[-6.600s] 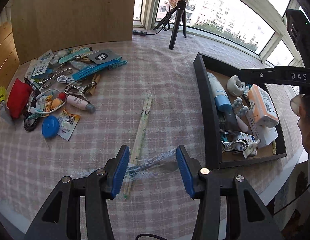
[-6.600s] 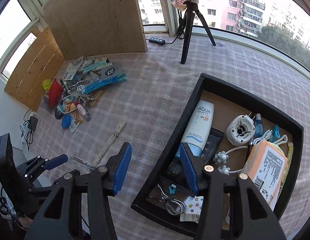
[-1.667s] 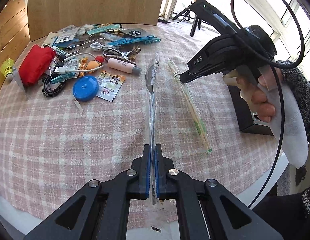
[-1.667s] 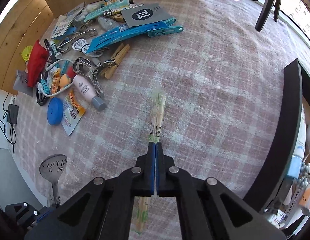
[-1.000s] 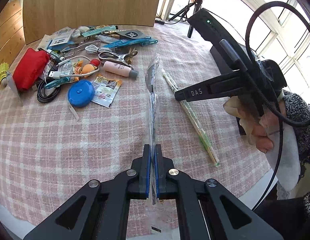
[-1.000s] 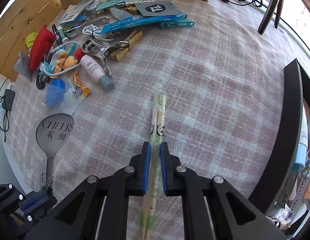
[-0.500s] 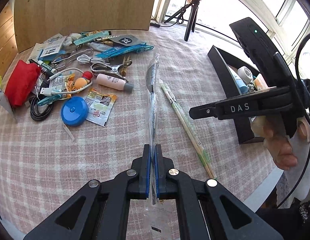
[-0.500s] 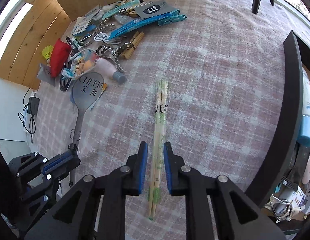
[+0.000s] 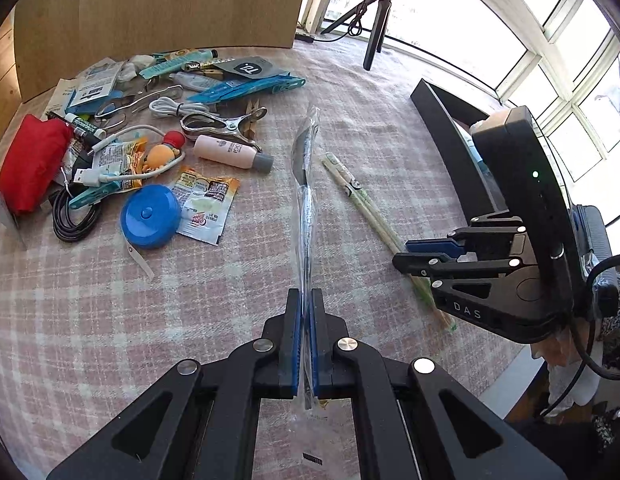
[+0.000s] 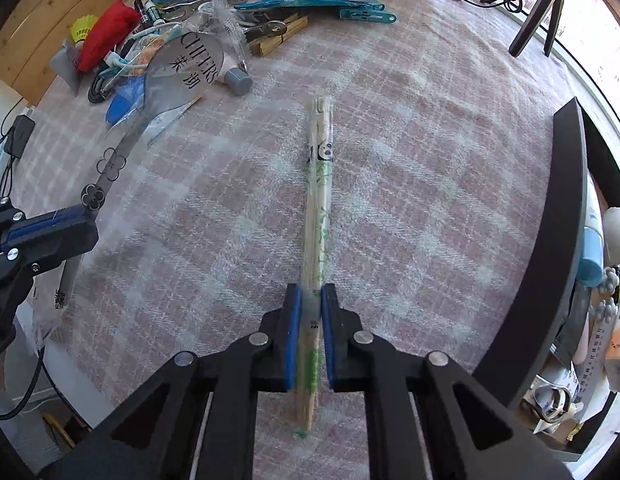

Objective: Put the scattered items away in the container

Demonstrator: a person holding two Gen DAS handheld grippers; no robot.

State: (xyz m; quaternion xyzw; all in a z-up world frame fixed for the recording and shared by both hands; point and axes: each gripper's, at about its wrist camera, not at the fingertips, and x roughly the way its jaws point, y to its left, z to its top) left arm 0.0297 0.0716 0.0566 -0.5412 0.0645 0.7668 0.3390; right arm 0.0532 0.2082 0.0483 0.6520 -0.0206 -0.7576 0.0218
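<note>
A metal spoon in a clear sleeve (image 9: 304, 168) sticks out ahead of my left gripper (image 9: 304, 296), which is shut on its handle end. In the right wrist view its bowl (image 10: 190, 68) hangs over the pile, with the left gripper (image 10: 70, 224) at the left edge. Wrapped chopsticks (image 10: 319, 168) lie on the checked cloth. My right gripper (image 10: 308, 292) points down at them, its jaws closing with the blue pads against the packet's near part. The left wrist view shows the chopsticks (image 9: 361, 200) running under the right gripper (image 9: 405, 254). The black tray (image 10: 561, 208) stands to the right.
A pile of loose items fills the far left: a red pouch (image 9: 30, 160), a blue tape measure (image 9: 150, 216), a pink bottle (image 9: 230, 152), clips and cables. A tripod (image 9: 375, 20) stands at the back. The tray (image 9: 441, 120) holds several items. The table's edge runs close by at the front.
The right gripper's jaws stood apart over the chopsticks half a second ago and now close on the packet nearer its end. The left gripper keeps the spoon, whose bowl now hangs over the pile.
</note>
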